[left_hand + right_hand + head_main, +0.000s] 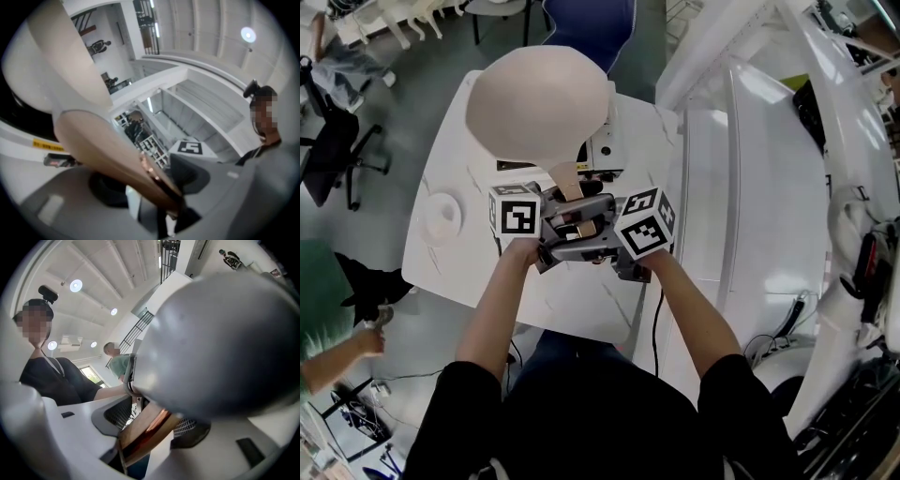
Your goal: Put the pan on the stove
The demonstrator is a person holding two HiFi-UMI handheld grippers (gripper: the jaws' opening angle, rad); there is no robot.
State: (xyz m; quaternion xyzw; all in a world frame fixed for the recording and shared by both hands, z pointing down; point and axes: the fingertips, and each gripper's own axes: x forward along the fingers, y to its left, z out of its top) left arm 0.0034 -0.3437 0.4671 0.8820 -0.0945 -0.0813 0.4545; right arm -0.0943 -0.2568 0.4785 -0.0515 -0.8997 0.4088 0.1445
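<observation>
The pan, beige inside with a wooden handle, hangs over the far part of the white table. Both grippers meet at the handle. My left gripper is shut on it from the left and my right gripper from the right. In the left gripper view the handle runs up between the jaws of that gripper toward the pan's wall. In the right gripper view the grey underside fills the frame above the clamped handle. A white stove unit shows partly beneath the pan's right edge.
A small white bowl sits at the table's left edge. A long white counter runs along the right. An office chair stands on the floor at far left, and another person's hand reaches in at lower left.
</observation>
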